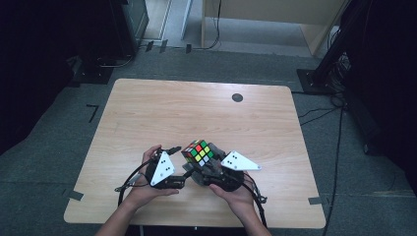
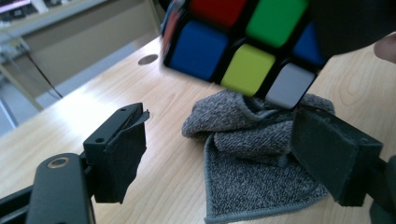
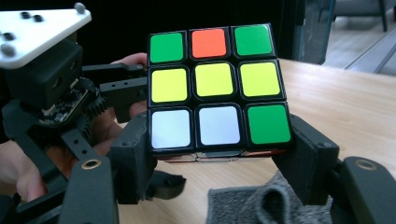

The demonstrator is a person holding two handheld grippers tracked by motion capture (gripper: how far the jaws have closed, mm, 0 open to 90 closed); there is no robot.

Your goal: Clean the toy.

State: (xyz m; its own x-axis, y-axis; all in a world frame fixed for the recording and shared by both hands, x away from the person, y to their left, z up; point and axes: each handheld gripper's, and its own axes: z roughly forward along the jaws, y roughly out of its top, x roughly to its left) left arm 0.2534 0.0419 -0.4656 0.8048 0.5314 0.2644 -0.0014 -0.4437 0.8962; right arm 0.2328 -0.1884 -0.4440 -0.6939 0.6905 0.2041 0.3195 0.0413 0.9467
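Note:
A scrambled colour cube is held up above the near middle of the wooden table. My right gripper is shut on its lowest layer, one pad on each side, with a green, yellow and white face turned to its camera. My left gripper sits just left of the cube, its jaws open and nothing between them. In the left gripper view the cube hangs above and beyond the jaw tips. A crumpled grey cloth lies on the table under the cube.
A dark round disc is set in the tabletop near the far edge. Cables trail from both grippers toward the near edge. Around the table there is grey floor, with dark stands at the left and right.

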